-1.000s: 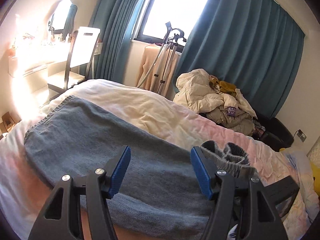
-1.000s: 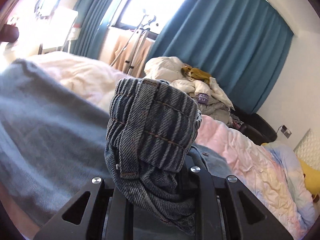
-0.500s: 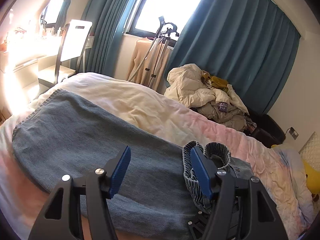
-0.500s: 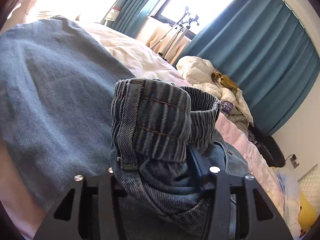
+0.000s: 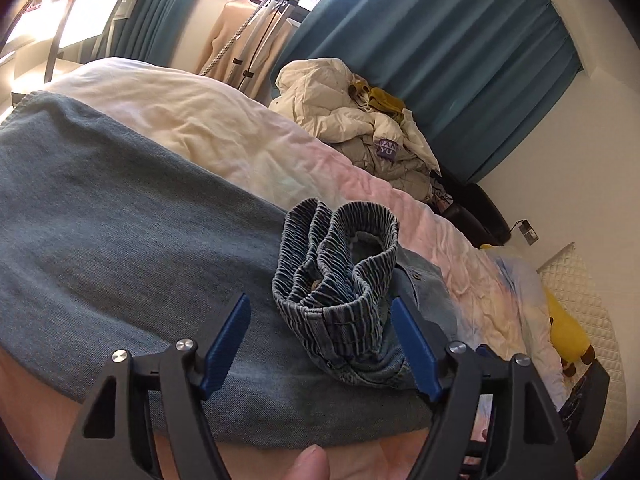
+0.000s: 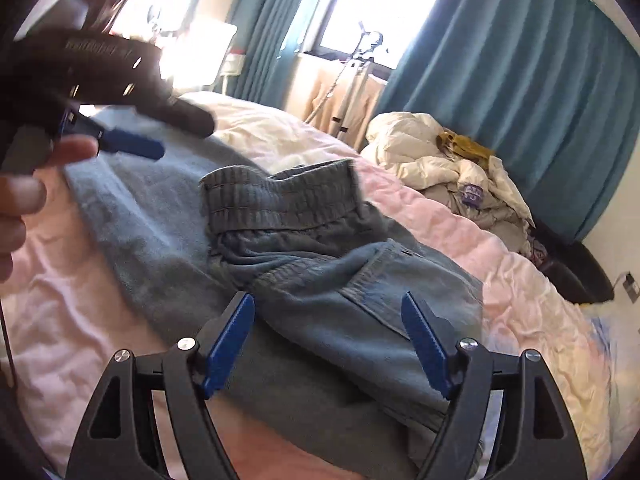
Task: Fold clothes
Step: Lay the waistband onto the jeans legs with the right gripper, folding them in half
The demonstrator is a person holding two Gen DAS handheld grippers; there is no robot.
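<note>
While both claws (image 5: 320,344) (image 6: 328,340) open empty over the jeans (image 5: 120,240), coats (image 5: 360,128) apparently crowd the bed's (image 5: 200,120) far edge.

The denim trousers (image 5: 120,248) lie spread flat across the pale bedcover, a broad blue-grey panel with its elastic waistband (image 5: 340,264) bunched into ribbed loops on top. In the left wrist view the waistband sits just ahead of and between the blue fingertips (image 5: 228,332), free of both pads. In the right wrist view it lies crumpled beyond the fingertips (image 6: 232,336).
</note>
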